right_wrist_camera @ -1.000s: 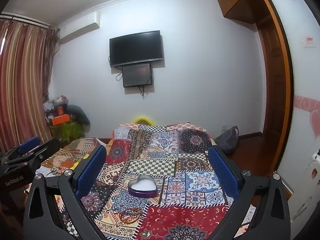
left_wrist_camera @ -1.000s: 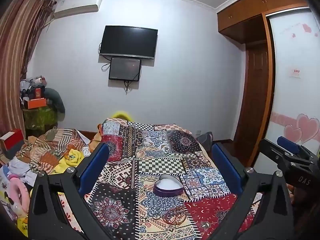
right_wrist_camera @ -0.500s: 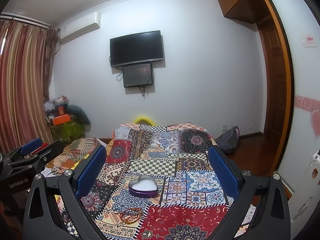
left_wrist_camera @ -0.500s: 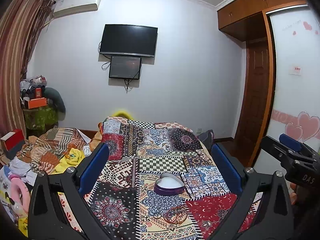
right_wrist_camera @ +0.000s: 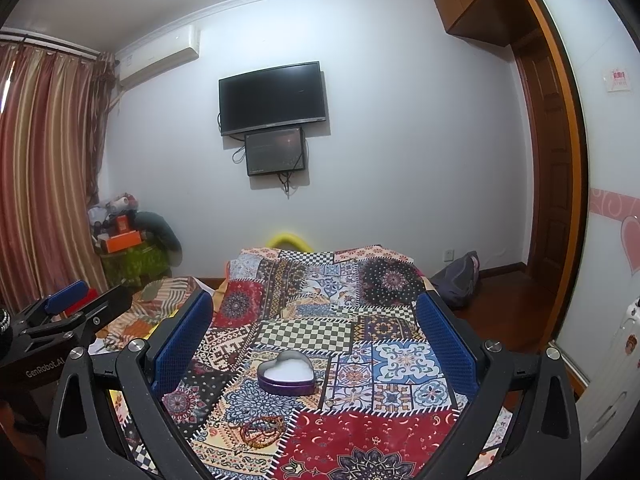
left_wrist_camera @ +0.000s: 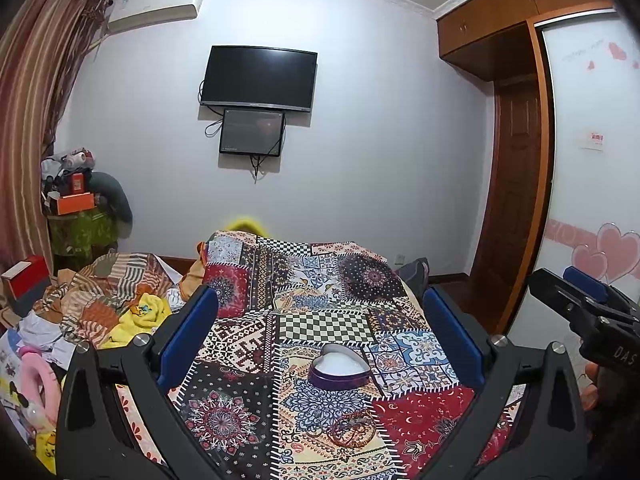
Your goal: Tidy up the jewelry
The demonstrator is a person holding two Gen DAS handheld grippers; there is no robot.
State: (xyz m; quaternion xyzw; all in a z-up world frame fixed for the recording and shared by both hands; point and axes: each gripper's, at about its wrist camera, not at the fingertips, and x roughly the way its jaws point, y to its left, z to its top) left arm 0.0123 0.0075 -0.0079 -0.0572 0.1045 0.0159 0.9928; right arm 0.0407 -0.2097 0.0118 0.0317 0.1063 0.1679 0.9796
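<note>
I hold both tools above the bed (left_wrist_camera: 320,304), each one spread wide with nothing between the blue pads. My left gripper (left_wrist_camera: 320,340) frames the patchwork quilt (left_wrist_camera: 224,412), and my right gripper (right_wrist_camera: 316,340) does the same from a little further right; each tool shows at the edge of the other's view.

The box (left_wrist_camera: 339,366) is a purple heart-shaped tin, lid off, sitting upright on the quilt between my pads in both views (right_wrist_camera: 286,372). Its inside looks plain white (a lining or pad, I cannot tell which), and I can make out no jewelry in it.

The jewelry lies outside the box, on the quilt nearer to me: a reddish beaded loop, the bracelet (left_wrist_camera: 352,430), coiled loosely on the cream paisley patch, clear of the tin and not touching it. From the right wrist it sits below and slightly left of the box (right_wrist_camera: 262,432). Something darker seems tangled in its middle, too small to name.

Left of the bed is a heap of clothes (left_wrist_camera: 100,304). A TV (left_wrist_camera: 259,78) hangs on the far wall.
</note>
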